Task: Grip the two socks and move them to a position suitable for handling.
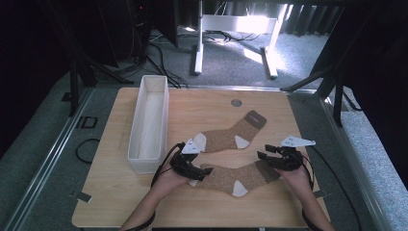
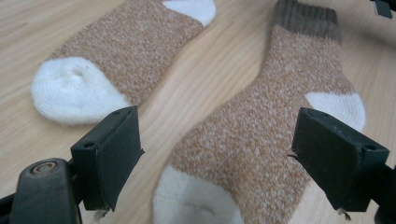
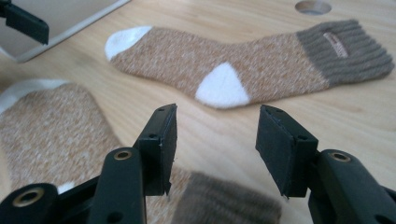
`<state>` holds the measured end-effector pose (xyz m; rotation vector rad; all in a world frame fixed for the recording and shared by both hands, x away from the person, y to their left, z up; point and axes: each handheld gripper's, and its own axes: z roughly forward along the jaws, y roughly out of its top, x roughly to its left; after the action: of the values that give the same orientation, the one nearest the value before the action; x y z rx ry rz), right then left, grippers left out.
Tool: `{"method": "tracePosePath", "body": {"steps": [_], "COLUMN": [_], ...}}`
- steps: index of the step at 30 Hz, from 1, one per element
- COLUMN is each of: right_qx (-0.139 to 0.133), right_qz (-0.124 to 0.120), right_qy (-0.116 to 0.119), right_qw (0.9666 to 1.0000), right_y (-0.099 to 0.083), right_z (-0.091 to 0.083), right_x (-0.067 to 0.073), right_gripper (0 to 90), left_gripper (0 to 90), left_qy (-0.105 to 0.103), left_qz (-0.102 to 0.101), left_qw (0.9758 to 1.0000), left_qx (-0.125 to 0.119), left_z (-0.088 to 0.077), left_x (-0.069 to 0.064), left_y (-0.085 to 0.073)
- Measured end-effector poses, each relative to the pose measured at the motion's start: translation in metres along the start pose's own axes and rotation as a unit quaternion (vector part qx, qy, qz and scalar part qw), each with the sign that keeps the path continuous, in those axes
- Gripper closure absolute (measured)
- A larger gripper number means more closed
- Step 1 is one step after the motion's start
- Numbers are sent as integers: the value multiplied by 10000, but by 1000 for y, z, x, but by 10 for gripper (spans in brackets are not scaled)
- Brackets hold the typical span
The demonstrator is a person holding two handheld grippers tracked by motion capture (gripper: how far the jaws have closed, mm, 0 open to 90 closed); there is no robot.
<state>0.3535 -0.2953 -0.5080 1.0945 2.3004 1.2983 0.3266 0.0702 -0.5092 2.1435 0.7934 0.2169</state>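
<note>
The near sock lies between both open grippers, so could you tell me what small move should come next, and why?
Probably lower both and close. The left gripper is open over the near sock at its white toe, and the right gripper is open above its brown cuff. Neither holds anything yet; the far sock lies flat and apart.

Both grippers are black. The left gripper (image 2: 219, 154) has two blocky rectangular jaws, each faced with a flat dark pad and carrying a small round screw hole near the top corner; a brass-coloured ringed fastener sits on the arm at lower left. The right gripper (image 3: 212, 149) matches, with brass-ringed holes on both arms. In the high view a pale three-cornered plate tops each gripper, and a black cable trails from each. Forearms are bare, no sleeves.
</note>
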Motion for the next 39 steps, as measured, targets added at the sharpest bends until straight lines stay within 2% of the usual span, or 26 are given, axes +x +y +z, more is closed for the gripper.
{"method": "tracePosePath", "body": {"steps": [11,17,25,30,32,34,39], "right_qx": [-9,52,153,264,304,271,395], "right_qz": [-36,-37,20,-4,20,38,-25], "right_qy": [-120,-90,-46,-121,-115,-48,-81], "right_qw": [9999,9999,9999,9996,9995,9996,9992], "right_y": [19,27,29,28,28,27,26], "right_z": [20,31,50,61,66,69,77], "right_x": [-18,-26,-33,-36,-38,-40,-42], "right_gripper": [473,471,470,468,468,469,469], "left_gripper": [164,165,189,189,190,190,190], "left_qy": [286,327,439,524,637,641,741], "left_qz": [-116,-132,-241,-296,-257,-223,-350], "left_qw": [9995,9994,9987,9982,9976,9976,9964], "left_qx": [-43,18,42,81,101,148,210], "left_z": [9,18,28,35,38,40,46], "left_x": [5,8,18,23,24,26,33], "left_y": [14,19,24,27,28,29,30]}}
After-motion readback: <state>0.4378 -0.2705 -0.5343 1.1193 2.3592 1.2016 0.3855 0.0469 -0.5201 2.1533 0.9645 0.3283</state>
